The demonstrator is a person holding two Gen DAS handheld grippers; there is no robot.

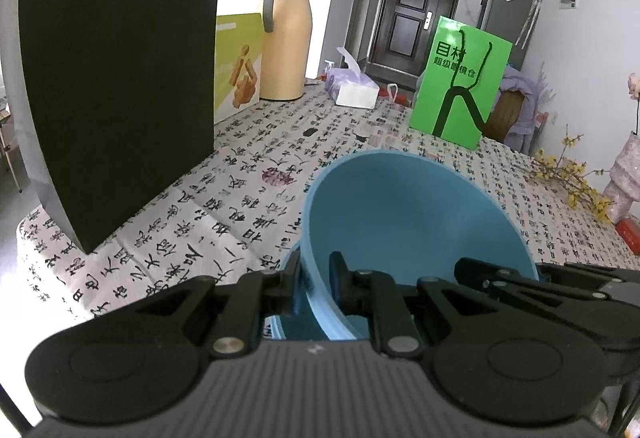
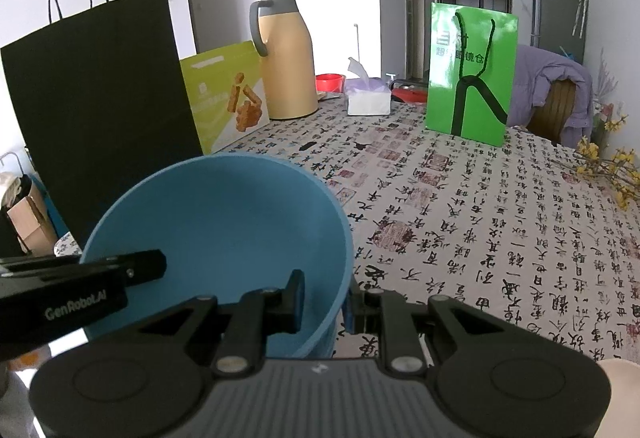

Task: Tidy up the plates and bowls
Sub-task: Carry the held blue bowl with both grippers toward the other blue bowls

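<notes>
Red basin (image 2: 330, 82) – right view only, both claws gripping bowl (image 2: 224, 222)

One blue bowl (image 2: 224, 222) is in view, with two tools: the left tool (image 1: 316, 286) and the right tool (image 2: 324, 302). On the table (image 2: 480, 222) stand two paper bags, one black (image 2: 104, 110) and one green (image 2: 470, 78), one thermos jug (image 2: 286, 58), one tissue pack (image 2: 368, 96) and one yellow-green box (image 2: 224, 98).

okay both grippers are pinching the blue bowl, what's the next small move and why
Probably lower it gently. The left gripper and right gripper each clamp opposite sides of the blue bowl's rim, and something else blue shows just beneath it in the left view, likely where it nests.
</notes>
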